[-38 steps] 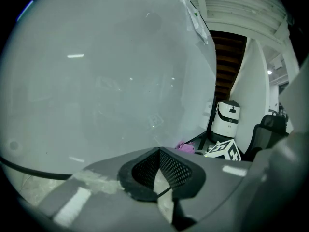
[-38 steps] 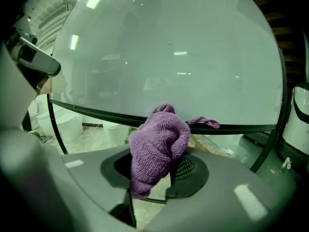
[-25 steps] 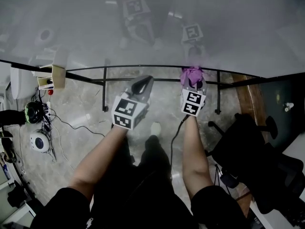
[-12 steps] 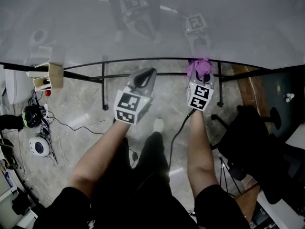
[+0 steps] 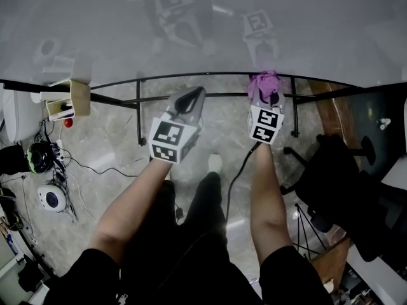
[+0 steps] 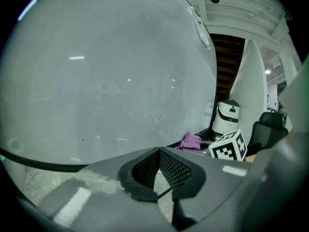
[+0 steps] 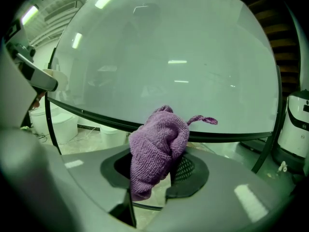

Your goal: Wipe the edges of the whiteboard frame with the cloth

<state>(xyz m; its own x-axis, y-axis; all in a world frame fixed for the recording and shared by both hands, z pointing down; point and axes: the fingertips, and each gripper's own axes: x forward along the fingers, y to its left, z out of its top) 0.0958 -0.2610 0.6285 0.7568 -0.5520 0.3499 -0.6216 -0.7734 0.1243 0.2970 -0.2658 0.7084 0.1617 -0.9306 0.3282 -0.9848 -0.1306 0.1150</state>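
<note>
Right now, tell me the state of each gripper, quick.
Left gripper: closed, holding nothing.
Right gripper: closed on the purple cloth.

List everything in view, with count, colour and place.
whiteboard: one, grey-white, ahead of both tongs
frame: one, black, along the whiteboard's lower edge
cloth: one, purple, in the right tongs, at the frame
office chair: one, black, floor at right
box: one, tan, by the frame at left
cables: several, black, floor at left
left tongs: one, grey, shut, empty
right tongs: one, grey, shut on the cloth
</note>
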